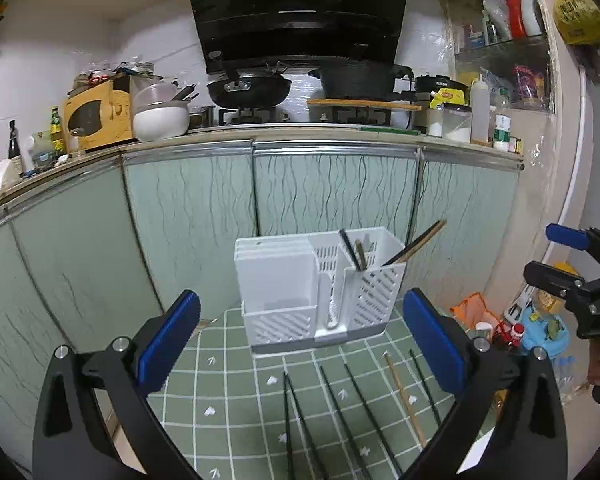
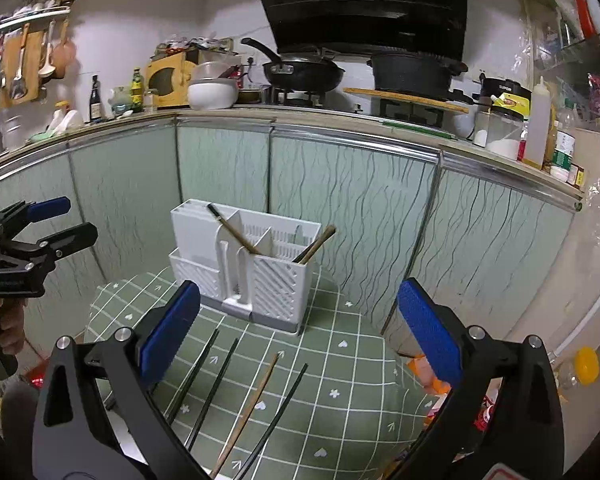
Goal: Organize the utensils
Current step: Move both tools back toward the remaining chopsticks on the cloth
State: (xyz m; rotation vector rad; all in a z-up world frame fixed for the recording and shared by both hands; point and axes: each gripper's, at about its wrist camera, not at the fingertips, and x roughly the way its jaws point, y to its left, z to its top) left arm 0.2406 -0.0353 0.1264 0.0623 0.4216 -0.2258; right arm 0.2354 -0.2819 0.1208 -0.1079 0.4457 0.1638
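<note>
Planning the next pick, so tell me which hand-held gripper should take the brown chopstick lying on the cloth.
Right, probably. The brown chopstick lies between the open right hand-held gripper fingers, pointing at the white holder. From the left hand-held gripper it lies off to the right, near that side's finger.

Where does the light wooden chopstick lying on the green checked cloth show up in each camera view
Left wrist view: wooden chopstick lies lower right of centre, among the dark chopsticks, in front of the holder.
Right wrist view: wooden chopstick lies low, just left of centre, between dark chopsticks.
Shared landmark: the white utensil holder standing on the cloth behind it.
</note>
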